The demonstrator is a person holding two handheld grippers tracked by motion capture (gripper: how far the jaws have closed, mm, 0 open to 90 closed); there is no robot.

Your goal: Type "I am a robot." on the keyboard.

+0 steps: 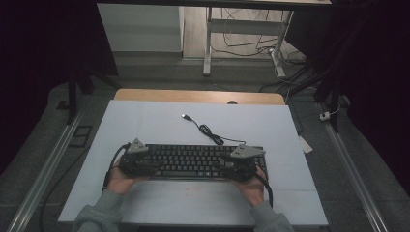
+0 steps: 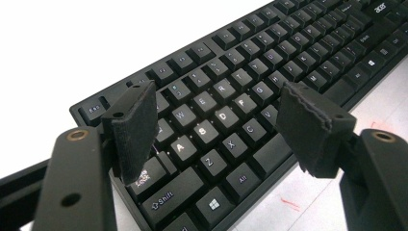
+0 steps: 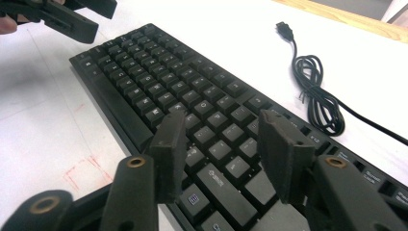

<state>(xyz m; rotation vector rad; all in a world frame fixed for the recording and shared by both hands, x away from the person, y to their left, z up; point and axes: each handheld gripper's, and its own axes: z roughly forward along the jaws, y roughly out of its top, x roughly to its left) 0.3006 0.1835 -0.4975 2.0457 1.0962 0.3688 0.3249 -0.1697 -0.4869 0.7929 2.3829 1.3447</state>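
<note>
Keyboard (image 1: 193, 161) seemingly beneath both tools

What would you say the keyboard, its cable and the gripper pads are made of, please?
Keyboard: likely matte black plastic, with moulded keycaps and printed white legends. Cable: probably rubber- or vinyl-sheathed, black with a slight sheen, bending in soft loops. Pads: seemingly dark foam or rubber, dull, with rough, frayed edges.

High view: dim, room edges near black, worktop (image 1: 159, 125) a dull grey-blue, detail soft. Both gripper views: far brighter, worktop blown out to white glare. Keyboard (image 2: 250, 91) keys sharp at centre; near jaws blurred, edges slightly stretched.
</note>
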